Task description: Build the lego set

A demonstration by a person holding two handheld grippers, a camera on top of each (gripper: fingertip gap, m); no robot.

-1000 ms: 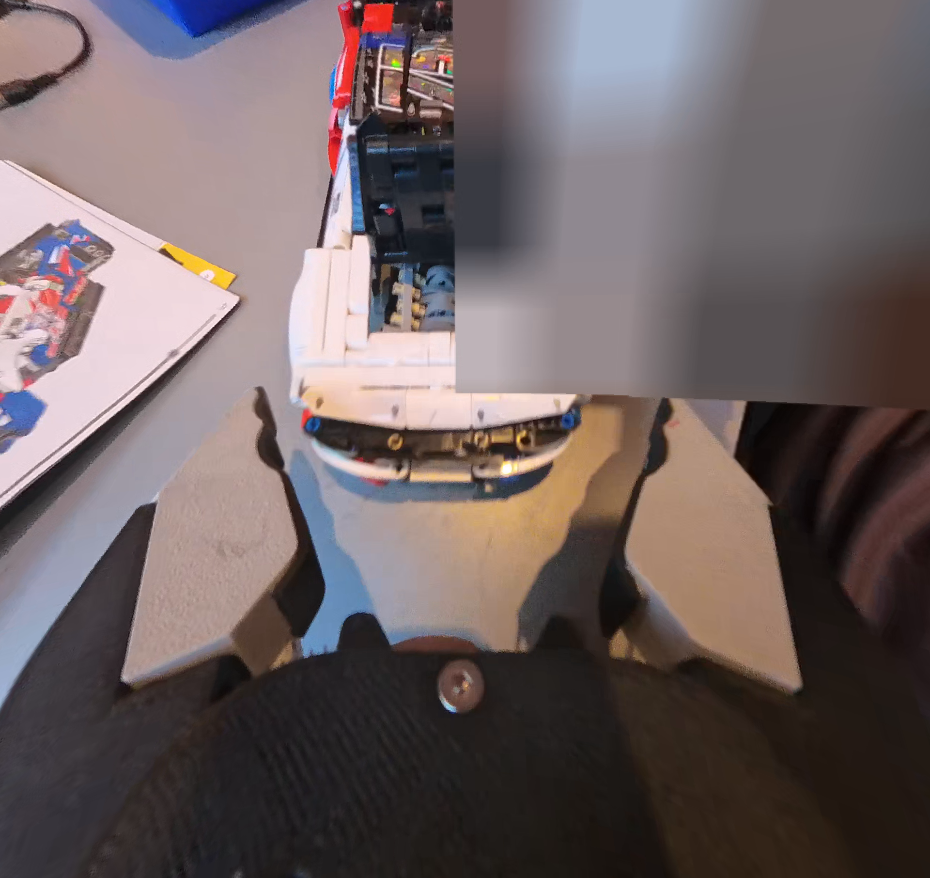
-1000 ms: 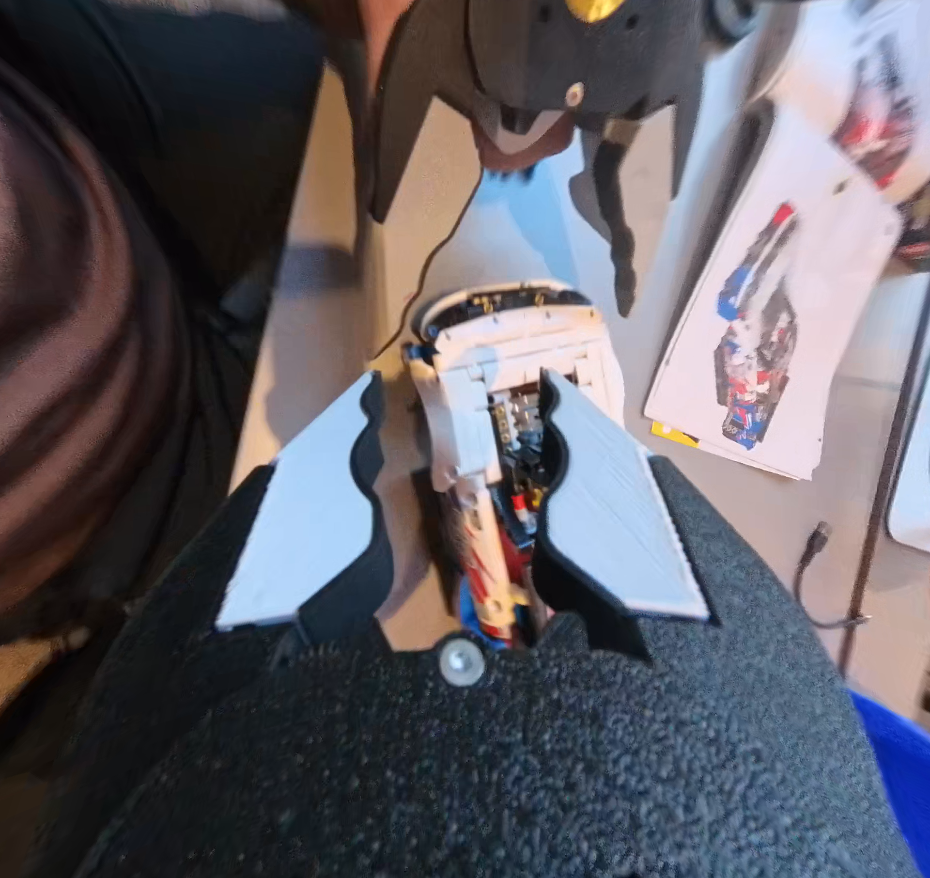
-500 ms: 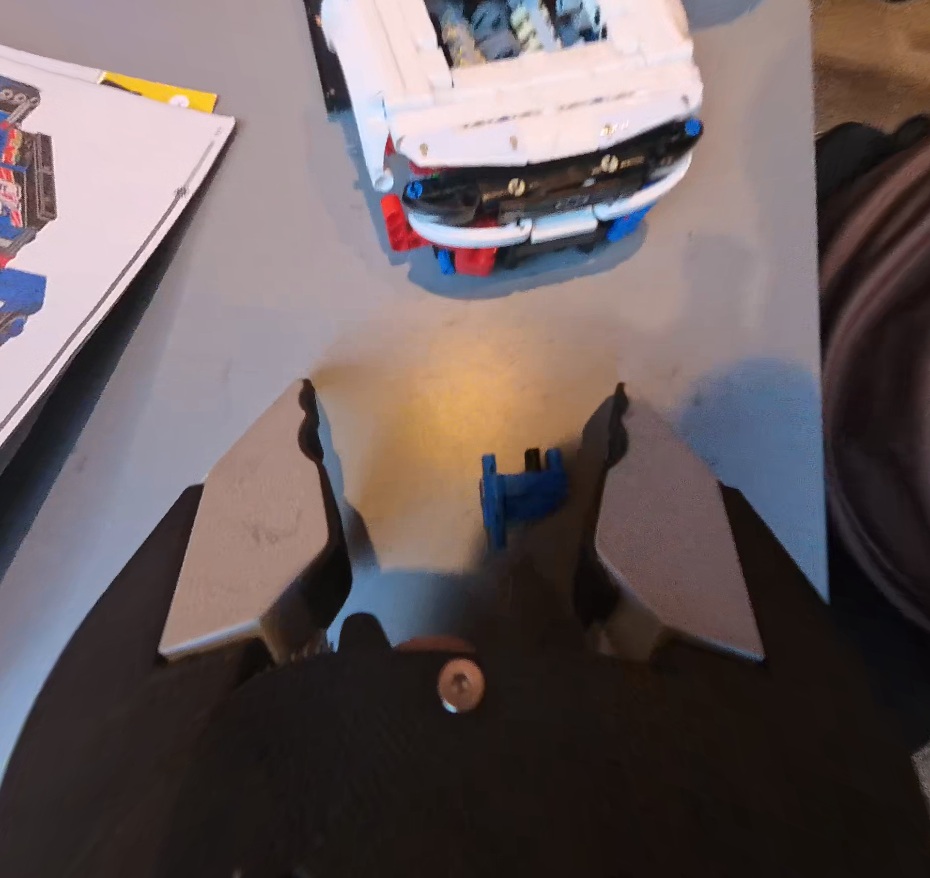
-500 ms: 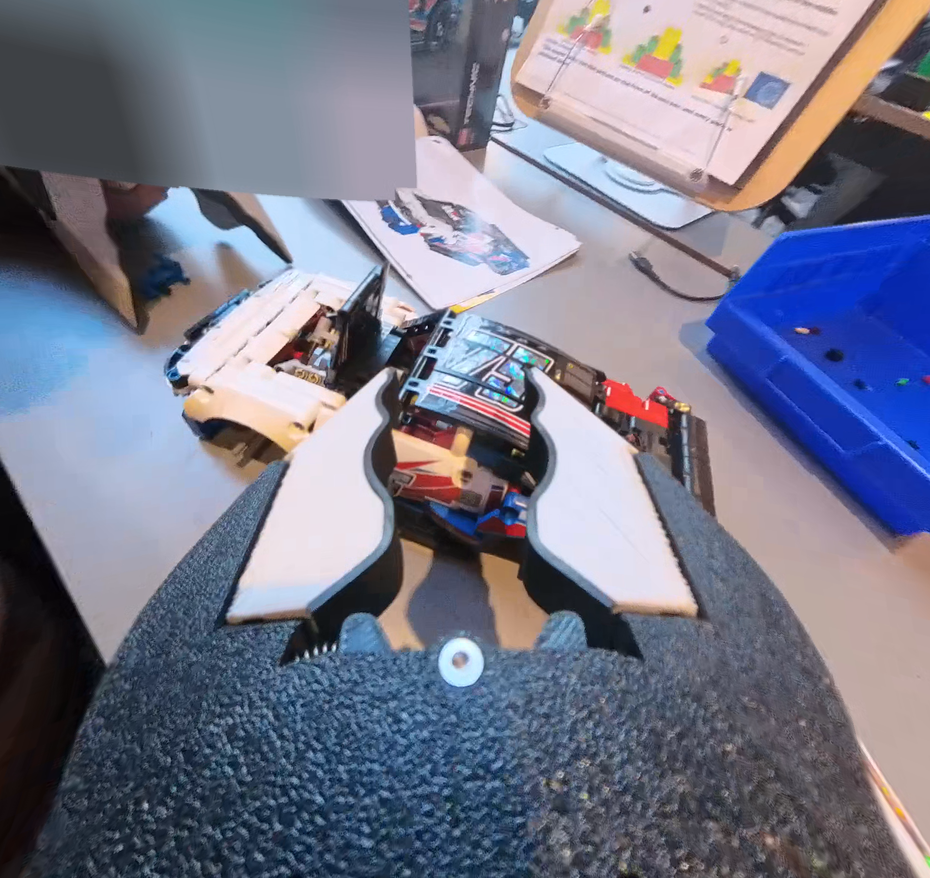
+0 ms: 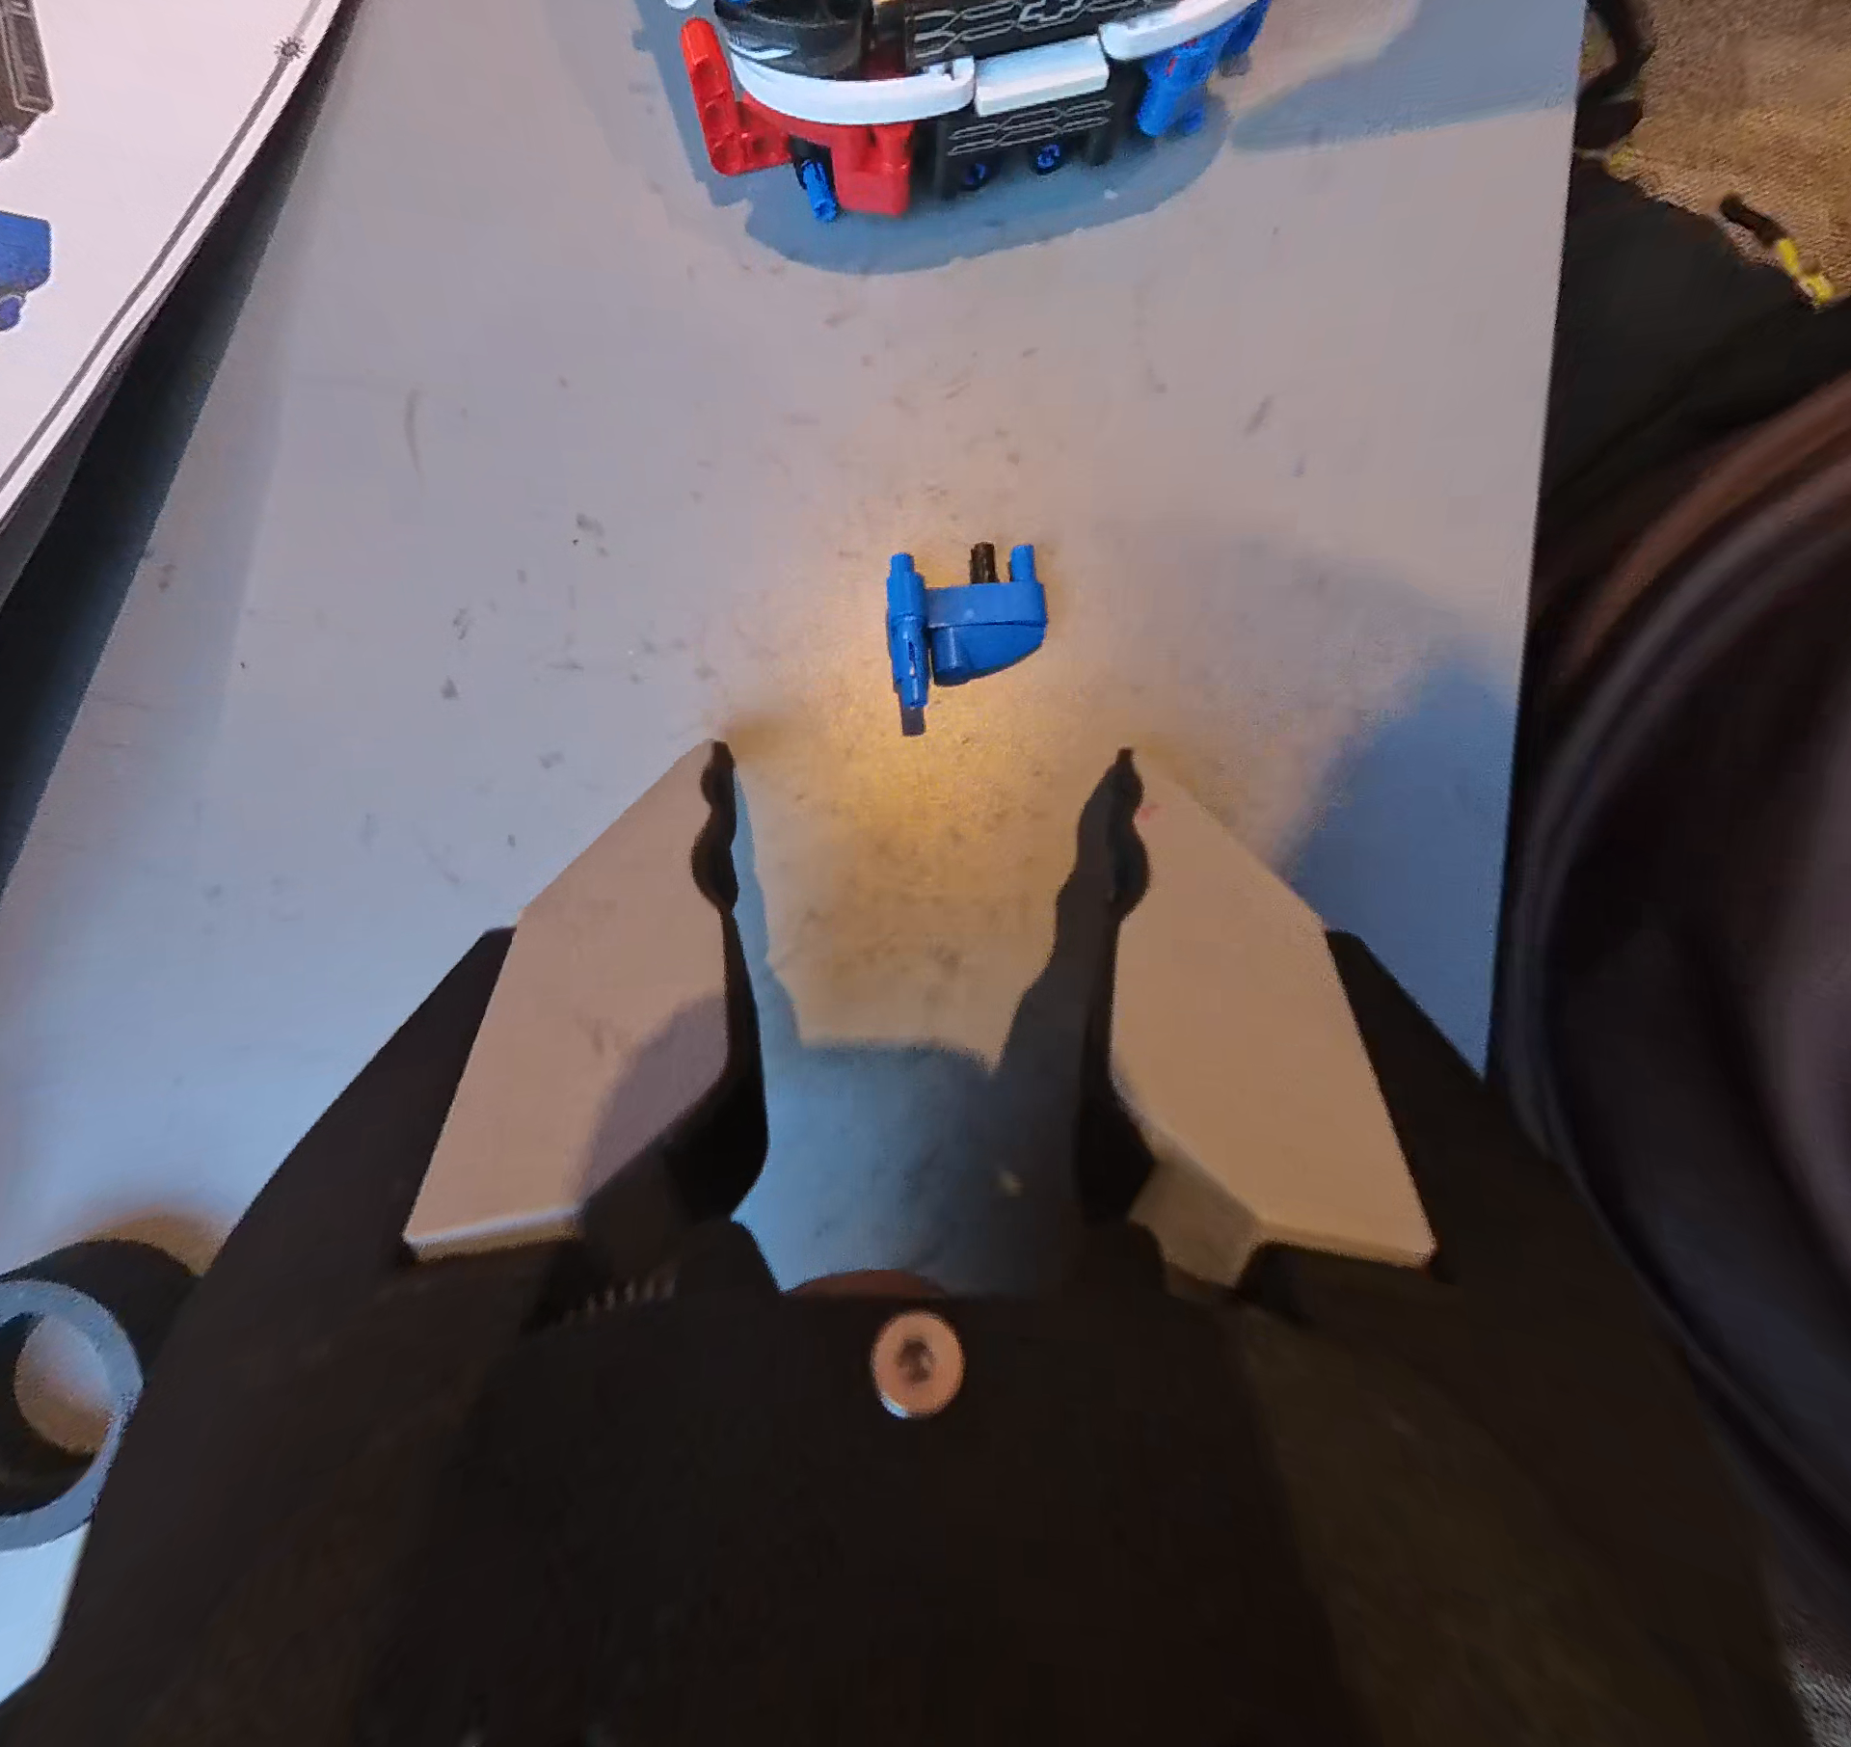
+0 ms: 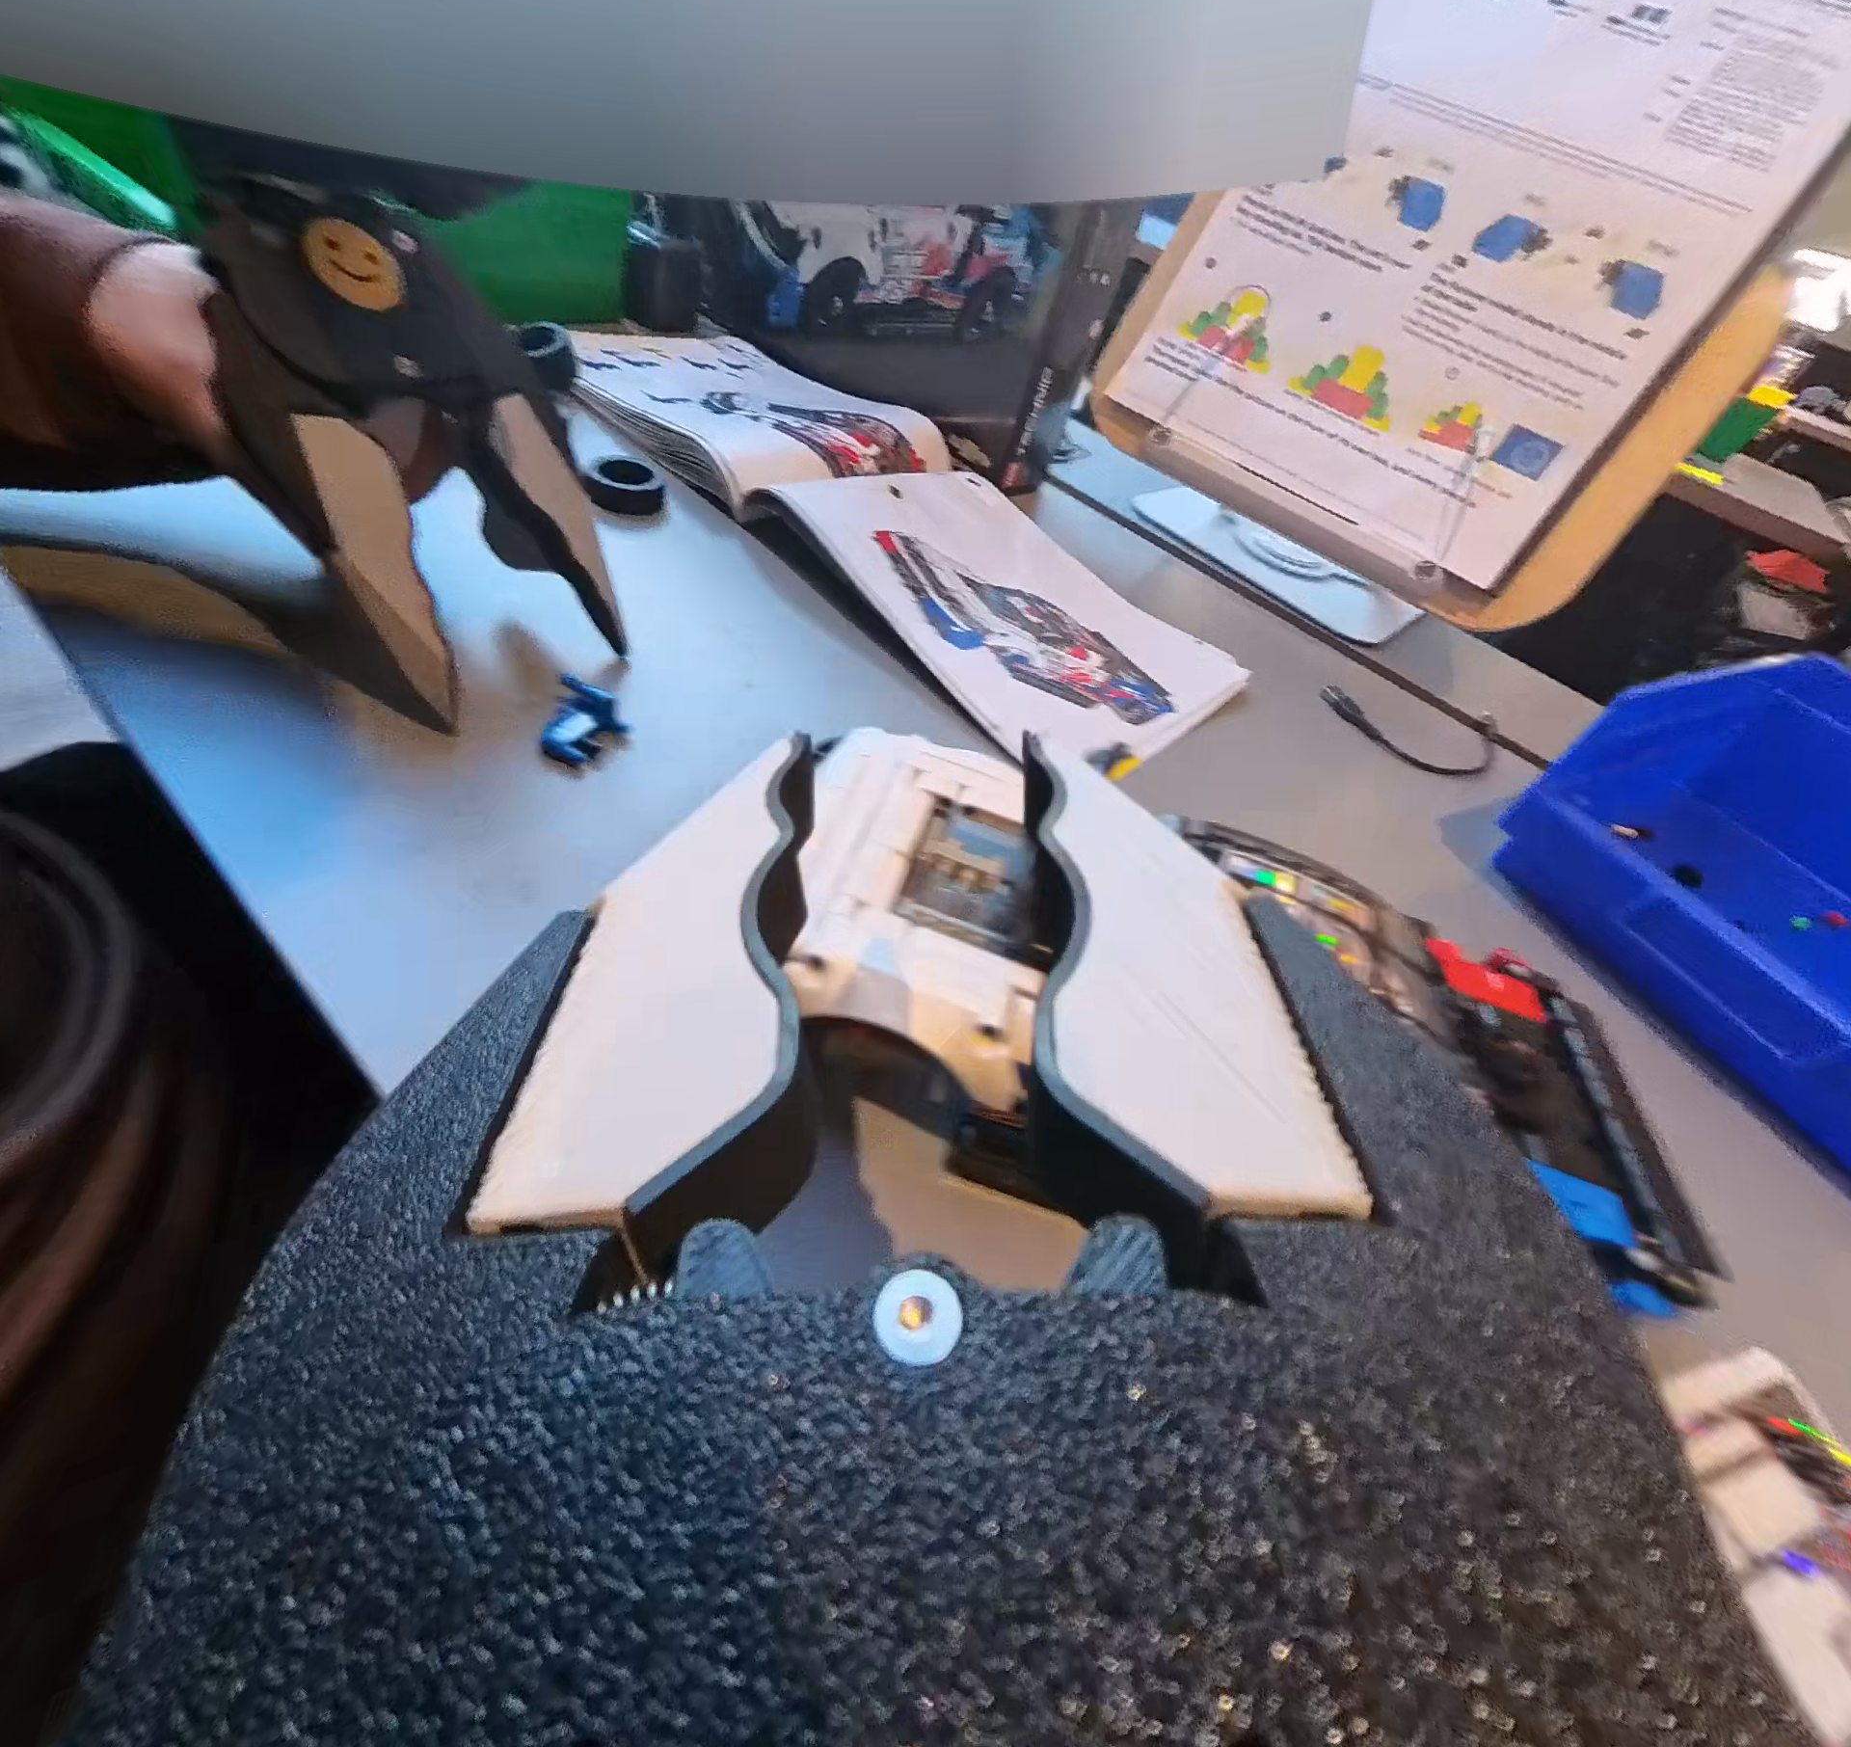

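One small blue lego piece [image 5: 964,625] lies loose on the grey table [image 5: 501,497], near the lego car [image 5: 962,26] nose. Left gripper [image 5: 919,762] hovers just short of the piece, jaws wide, empty. Right gripper [image 6: 913,752] sits over the car's hood, jaws part open, gripping nothing. Step looks like piece pickup; next: advance left, straddle piece, close.

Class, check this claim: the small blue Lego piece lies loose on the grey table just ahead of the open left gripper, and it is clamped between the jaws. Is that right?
Not quite. The small blue Lego piece does lie loose on the grey table just ahead of the open left gripper, but it is not clamped: it sits beyond the tips, with nothing between the jaws. The left wrist view shows this.
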